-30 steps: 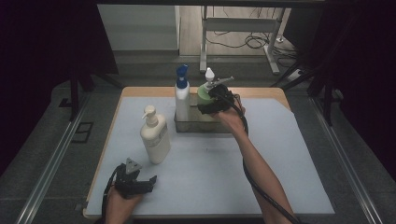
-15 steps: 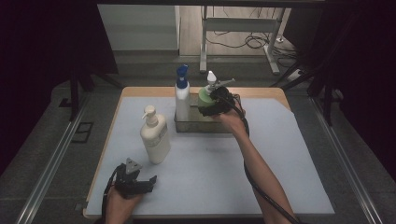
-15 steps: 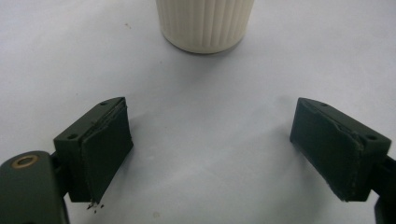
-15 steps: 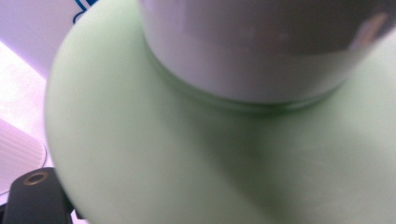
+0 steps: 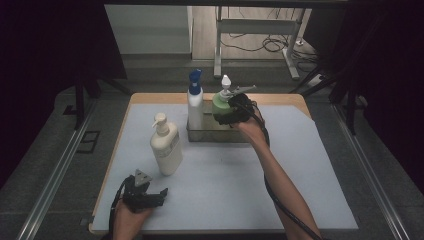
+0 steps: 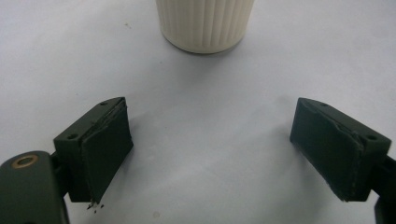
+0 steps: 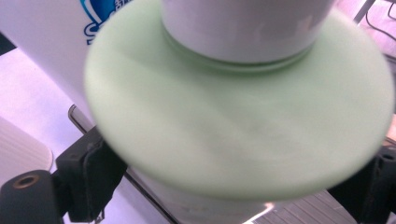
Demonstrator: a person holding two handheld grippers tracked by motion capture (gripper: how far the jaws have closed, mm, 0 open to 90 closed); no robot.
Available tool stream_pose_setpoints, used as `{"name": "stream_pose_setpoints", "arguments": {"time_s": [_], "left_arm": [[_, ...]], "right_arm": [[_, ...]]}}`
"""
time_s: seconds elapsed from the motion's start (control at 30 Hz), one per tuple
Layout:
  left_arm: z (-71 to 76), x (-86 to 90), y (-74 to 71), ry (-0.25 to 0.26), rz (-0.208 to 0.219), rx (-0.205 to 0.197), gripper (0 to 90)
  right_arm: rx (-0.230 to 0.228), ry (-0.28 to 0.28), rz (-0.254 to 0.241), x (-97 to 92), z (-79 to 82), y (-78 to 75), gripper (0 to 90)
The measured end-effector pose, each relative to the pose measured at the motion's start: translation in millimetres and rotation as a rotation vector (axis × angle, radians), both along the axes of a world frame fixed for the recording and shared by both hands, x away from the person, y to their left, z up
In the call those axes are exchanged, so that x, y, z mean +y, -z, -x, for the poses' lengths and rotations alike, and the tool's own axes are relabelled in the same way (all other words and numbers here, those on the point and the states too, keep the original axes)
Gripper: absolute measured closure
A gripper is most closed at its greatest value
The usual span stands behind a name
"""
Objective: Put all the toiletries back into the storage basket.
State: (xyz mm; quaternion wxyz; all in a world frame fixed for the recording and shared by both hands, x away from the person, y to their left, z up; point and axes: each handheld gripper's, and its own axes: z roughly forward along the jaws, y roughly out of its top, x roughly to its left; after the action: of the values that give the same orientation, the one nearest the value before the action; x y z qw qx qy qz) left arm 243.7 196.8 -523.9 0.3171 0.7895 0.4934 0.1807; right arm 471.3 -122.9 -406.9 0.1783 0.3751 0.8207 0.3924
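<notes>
Left gripper (image 5: 150, 194) rests on the bench (image 5: 310, 165) at the near left edge, held by the left hand (image 5: 129, 220). Jaws spread wide, nothing between them; in the left gripper view only the bare bench surface lies between the pads (image 6: 105, 151).

Cream pump bottle (image 5: 165, 145) stands upright on the bench just beyond the left gripper, not touching it. Its ribbed base (image 6: 204, 23) sits ahead of the open jaws, well clear.

Clear tray (image 5: 220, 134) sits at the far middle of the bench. White bottle with a blue spray top (image 5: 195, 102) stands upright in the tray's left end.

Green bottle (image 5: 221, 106) with a white pump is at the right of the white one, over the tray. Can't tell if its base is seated or slightly lifted.

Right gripper (image 5: 235, 111) is at the green bottle, jaws pinching its body from both sides. In the right gripper view the green shoulder (image 7: 233, 126) sits between the two jaws, right jaw mostly hidden behind it. The picture there is blurred.
</notes>
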Motion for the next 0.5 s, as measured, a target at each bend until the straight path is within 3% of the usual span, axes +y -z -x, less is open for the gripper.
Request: {"name": "stream_pose_setpoints", "arguments": {"time_s": [0.5], "left_arm": [[0.0,0.0,-0.1,0.0,0.001,0.001,12.0]], "right_arm": [[0.001,-0.03,0.01,-12.0,19.2,-11.5,5.2]]}}
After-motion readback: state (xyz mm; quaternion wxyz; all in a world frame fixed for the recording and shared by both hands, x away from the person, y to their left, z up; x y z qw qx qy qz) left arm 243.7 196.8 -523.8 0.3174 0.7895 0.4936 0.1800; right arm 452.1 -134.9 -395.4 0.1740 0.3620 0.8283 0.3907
